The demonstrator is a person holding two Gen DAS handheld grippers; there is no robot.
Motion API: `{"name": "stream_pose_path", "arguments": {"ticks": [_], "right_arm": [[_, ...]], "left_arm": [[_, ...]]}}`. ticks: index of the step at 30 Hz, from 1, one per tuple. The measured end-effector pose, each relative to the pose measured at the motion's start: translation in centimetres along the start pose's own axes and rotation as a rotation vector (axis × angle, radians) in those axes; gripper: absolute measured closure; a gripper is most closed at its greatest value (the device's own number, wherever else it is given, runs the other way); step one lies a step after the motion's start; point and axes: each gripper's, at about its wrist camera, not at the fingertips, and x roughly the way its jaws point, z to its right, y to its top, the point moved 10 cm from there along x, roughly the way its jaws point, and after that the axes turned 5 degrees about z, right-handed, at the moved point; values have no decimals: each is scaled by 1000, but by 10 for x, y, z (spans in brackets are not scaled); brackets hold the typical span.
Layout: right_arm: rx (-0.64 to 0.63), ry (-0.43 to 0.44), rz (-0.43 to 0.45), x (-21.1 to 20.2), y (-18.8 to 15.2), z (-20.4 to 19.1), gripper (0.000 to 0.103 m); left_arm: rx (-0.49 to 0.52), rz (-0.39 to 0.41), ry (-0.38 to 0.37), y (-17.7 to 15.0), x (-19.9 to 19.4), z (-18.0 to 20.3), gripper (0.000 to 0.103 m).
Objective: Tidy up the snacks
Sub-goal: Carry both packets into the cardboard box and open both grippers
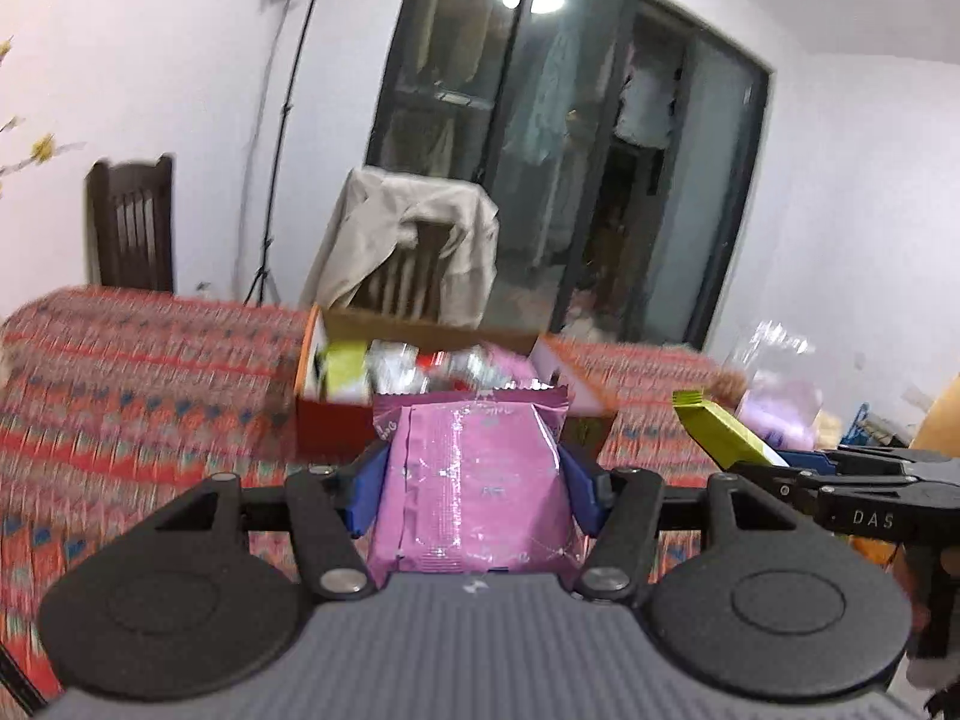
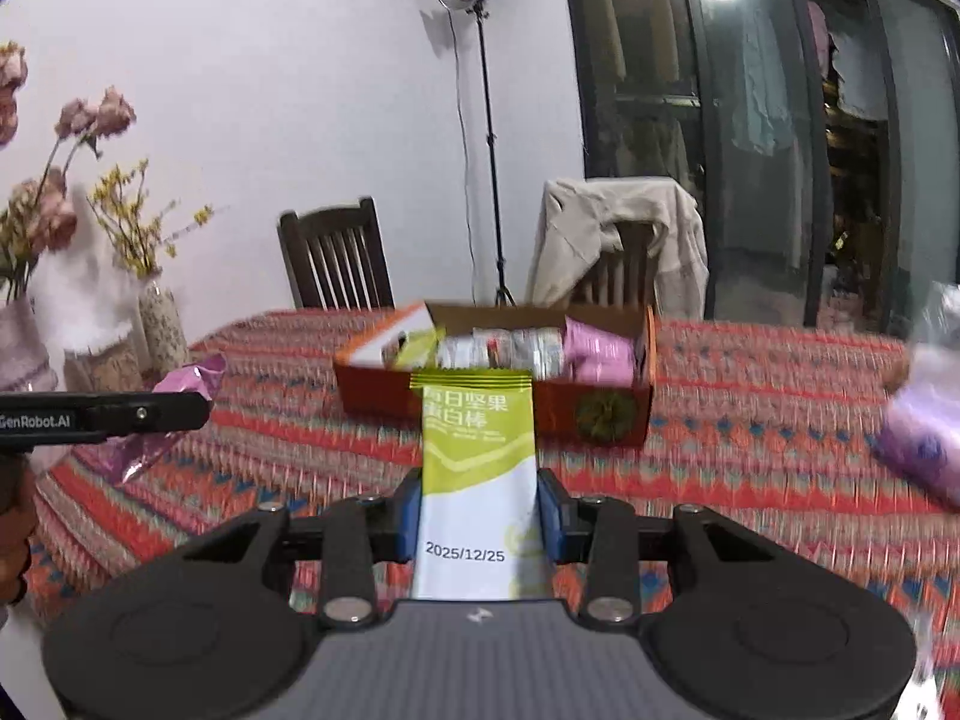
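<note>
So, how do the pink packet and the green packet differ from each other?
The pink packet is wide and puffy; the green packet is narrow and flat. The pink packet sits in the left tongs, the green packet in the right tongs. Only the green packet shows a printed date. Both point towards the snack box.

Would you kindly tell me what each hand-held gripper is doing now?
Left hand-held gripper: closed on pink snack packet.
Right hand-held gripper: closed on green snack bar.

Green and white snack bar: I read 每日坚果 蛋白棒 on the green part, and the date 2025/12/25 on the white part.
Left gripper: along its side I read GenRobot.AI, the first letter cut off.
Right gripper: I read DAS on its black arm.
</note>
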Motion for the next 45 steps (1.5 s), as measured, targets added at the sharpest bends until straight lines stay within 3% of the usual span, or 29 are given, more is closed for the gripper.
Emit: {"name": "stream_pose_path", "arguments": {"ticks": [7,11,15,18,22,28,34,36,45], "right_arm": [[-2,57,65,31,94,31,66],[22,60,42,79,137,53,66],[54,64,-25,139,163,72,66],[53,35,-105,191,161,82,66],[41,-42,-243,265,129,99,66],[-10,-169,-333,321,69,122,66],[-74,-190,-345,334,45,116,62],[-84,-185,-347,334,45,115,56],[-100,-177,-308,303,70,113,54]], "left_arm": [[60,29,-42,82,36,-13,42],[64,11,-28,116,90,-25,42],[48,-81,7,117,163,-42,42],[0,-162,47,102,221,-58,42],[-30,-246,92,68,278,-72,42],[2,-333,114,16,319,-79,42],[14,-375,104,-13,332,-75,42],[29,-373,100,-15,329,-74,42],[50,-311,99,22,282,-66,38]]}}
